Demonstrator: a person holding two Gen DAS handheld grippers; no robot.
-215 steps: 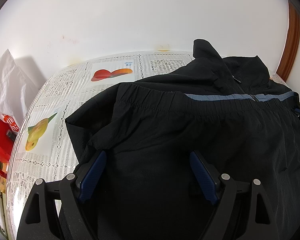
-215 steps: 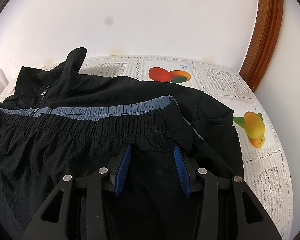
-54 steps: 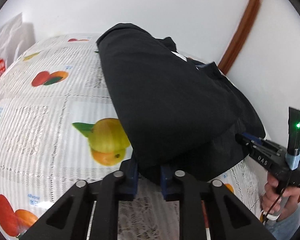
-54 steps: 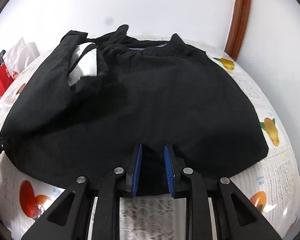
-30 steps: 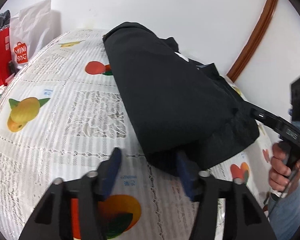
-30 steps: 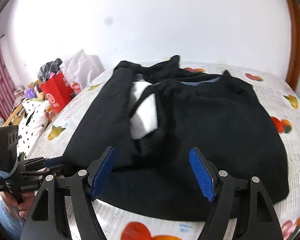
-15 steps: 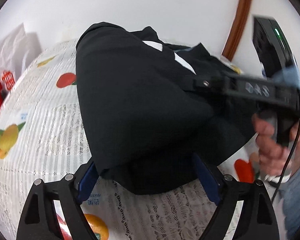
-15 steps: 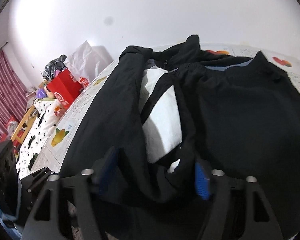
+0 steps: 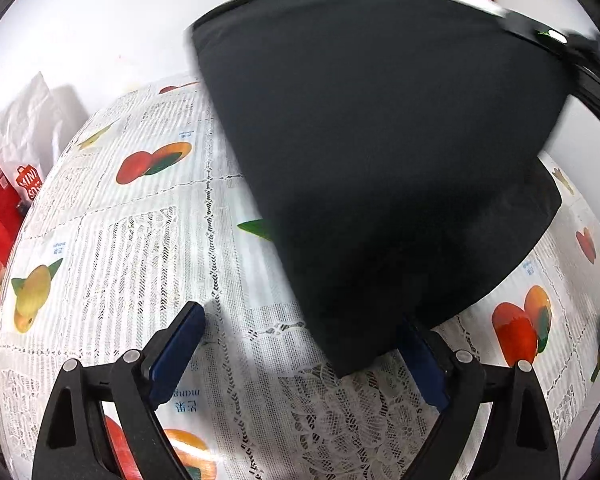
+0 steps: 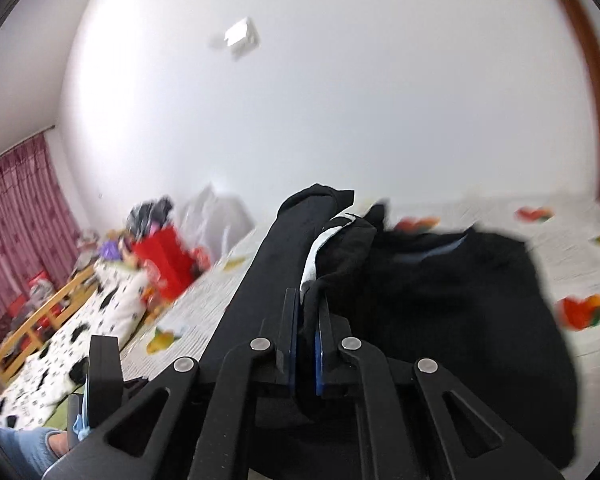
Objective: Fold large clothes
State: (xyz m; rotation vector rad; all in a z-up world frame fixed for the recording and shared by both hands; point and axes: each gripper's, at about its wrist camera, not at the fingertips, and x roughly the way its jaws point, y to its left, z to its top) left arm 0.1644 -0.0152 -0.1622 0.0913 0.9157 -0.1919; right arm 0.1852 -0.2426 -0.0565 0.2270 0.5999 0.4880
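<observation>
One black garment point(image 9: 380, 140), two tools: right tool point(image 10: 305, 336) pinching it (left tool point(image 9: 300, 356) opening).

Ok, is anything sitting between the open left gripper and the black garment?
Nothing visible. The left gripper, jaws opening, has only bare tablecloth up to the black garment, whose lowest corner hangs beside one pad. The right gripper pinches the cloth.
</observation>
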